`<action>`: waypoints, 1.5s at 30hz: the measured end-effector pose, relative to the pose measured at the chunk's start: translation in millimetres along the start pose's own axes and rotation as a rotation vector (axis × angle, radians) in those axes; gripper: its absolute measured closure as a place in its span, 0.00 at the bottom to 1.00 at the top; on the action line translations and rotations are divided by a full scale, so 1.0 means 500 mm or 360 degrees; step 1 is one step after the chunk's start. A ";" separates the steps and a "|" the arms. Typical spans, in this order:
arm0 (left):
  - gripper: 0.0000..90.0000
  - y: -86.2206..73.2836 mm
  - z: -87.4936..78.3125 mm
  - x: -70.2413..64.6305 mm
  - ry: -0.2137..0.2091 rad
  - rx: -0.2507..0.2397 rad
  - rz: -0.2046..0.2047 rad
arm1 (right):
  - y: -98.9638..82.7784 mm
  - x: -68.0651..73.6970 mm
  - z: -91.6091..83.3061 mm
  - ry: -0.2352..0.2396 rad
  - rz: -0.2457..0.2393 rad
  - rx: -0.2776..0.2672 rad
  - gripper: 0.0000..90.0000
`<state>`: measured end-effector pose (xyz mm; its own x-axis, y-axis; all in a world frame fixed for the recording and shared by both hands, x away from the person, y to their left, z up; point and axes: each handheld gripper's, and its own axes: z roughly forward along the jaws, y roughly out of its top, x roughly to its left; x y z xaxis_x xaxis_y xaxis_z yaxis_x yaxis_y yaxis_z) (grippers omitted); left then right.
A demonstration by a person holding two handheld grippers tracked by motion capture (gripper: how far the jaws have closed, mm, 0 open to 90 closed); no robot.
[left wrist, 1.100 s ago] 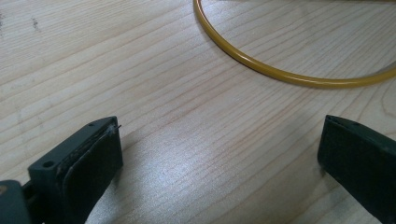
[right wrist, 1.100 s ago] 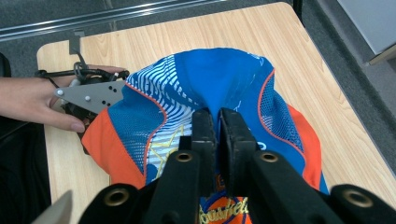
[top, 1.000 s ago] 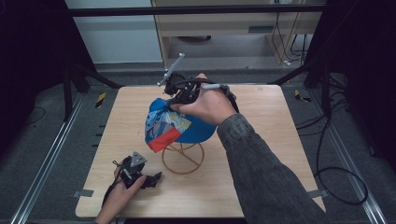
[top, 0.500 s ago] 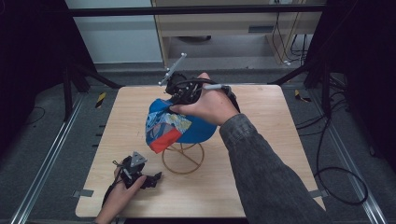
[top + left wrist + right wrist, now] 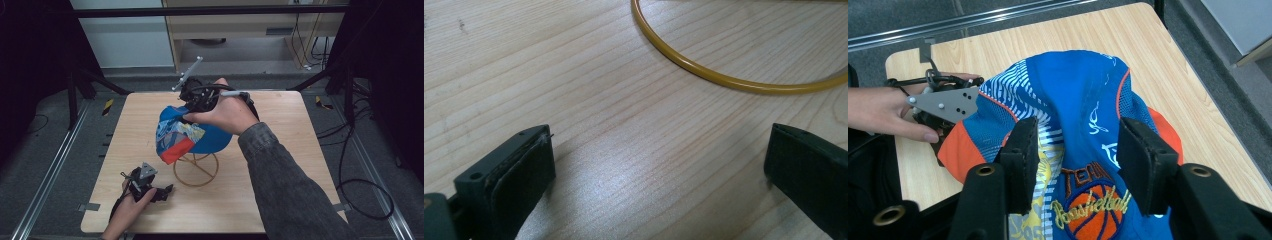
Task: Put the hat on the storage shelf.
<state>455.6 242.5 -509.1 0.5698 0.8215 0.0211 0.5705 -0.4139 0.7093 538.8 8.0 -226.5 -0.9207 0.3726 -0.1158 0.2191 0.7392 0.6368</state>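
the soft blue basketball cap [image 5: 200,134], mesh-panelled with an orange brim, sits on a yellow wire stand [image 5: 196,170] mid-table, hiding its top. the right gripper [image 5: 1075,150] has just been opening, jaws apart around the fabric; the left gripper [image 5: 659,165] rests spread over bare wood grain.

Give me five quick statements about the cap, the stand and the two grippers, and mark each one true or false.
1. The blue cap sits on top of the wire stand. True.
2. The left gripper is clamped on the stand's ring. False: its jaws are open over bare table, with the ring ahead of them.
3. The right gripper is above the cap. True; its jaws have just been opening, and cap fabric bulges between them.
4. The cap is plain red. False: it is mostly blue, with orange parts and a basketball design.
5. The left gripper rests near the table's front left corner. True.
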 end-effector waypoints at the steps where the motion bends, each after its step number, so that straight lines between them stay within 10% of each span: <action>1: 0.00 0.000 0.000 -0.001 0.0000 -0.0004 -0.0004 | -0.001 0.000 0.000 -0.0001 -0.0001 0.0000 0.55; 24: 0.00 0.000 0.000 -0.001 -0.0003 -0.0001 -0.0001 | -0.022 0.020 -0.023 -0.0075 0.0029 -0.0098 0.11; 45: 0.00 0.000 0.000 -0.001 -0.0005 -0.0001 0.0002 | -0.044 0.027 -0.047 -0.0137 0.0029 -0.0148 0.07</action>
<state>455.1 242.2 -509.0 0.5723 0.8198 0.0202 0.5694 -0.4150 0.7097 513.9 -16.4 -224.2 -0.8850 0.4351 -0.1661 0.2008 0.6783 0.7068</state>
